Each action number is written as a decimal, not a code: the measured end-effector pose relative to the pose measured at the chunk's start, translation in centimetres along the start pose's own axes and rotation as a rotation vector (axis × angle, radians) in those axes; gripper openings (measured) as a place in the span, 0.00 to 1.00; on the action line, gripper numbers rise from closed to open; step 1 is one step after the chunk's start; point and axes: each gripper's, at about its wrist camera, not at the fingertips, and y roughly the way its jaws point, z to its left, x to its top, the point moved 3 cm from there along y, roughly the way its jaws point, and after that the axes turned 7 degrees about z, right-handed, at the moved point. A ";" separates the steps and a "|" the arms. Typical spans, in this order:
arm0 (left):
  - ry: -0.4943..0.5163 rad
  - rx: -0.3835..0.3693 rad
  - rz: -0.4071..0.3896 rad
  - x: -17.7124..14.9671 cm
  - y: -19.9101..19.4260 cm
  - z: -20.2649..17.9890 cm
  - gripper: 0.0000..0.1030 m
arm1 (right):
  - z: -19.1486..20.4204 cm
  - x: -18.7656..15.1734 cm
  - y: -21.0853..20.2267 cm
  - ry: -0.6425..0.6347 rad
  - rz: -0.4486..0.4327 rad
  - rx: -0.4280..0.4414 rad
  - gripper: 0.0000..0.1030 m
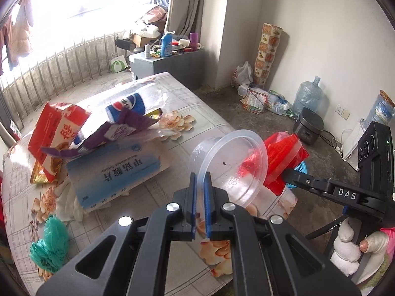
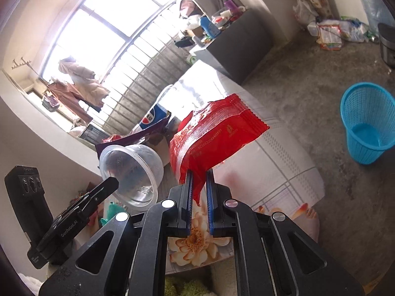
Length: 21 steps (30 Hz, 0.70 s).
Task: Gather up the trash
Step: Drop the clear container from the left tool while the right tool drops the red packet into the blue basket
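Bare floor [image 2: 308, 103] around basket [image 2: 365, 123] — table [image 2: 284, 172] beside

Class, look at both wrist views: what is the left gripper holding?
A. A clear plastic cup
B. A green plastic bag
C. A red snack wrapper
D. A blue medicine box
A: the left gripper is shut on the rim of the clear plastic cup, while the right gripper pinches the red snack wrapper.

A table [image 1: 187, 103] covered with a floral, checked cloth is seen before a barred window [image 2: 103, 32]. On a grey cabinet [image 1: 172, 64] a blue detergent bottle [image 1: 166, 44] and a purple cup [image 1: 193, 39] are set. By the far wall a large water jug [image 1: 308, 96] is stood beside a black rice cooker [image 1: 308, 128]. Clothes [image 2: 79, 83] are hung at the window.
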 end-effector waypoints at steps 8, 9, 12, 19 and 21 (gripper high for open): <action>0.191 -0.150 0.056 8.8 6.2 -11.2 0.05 | -8.3 4.5 -4.5 0.130 -0.209 -0.173 0.08; 0.222 -0.163 0.067 9.9 7.4 -13.1 0.05 | -9.9 5.0 -4.9 0.160 -0.227 -0.200 0.08; 0.293 -0.214 0.137 12.3 12.3 -18.8 0.05 | -15.2 6.4 -4.7 0.270 -0.253 -0.264 0.08; 0.436 -0.204 0.303 13.5 25.9 -29.7 0.05 | -27.8 8.1 -0.9 0.493 -0.176 -0.371 0.08; 0.448 -0.193 0.353 13.5 29.7 -31.6 0.05 | -31.2 8.7 0.1 0.544 -0.139 -0.374 0.09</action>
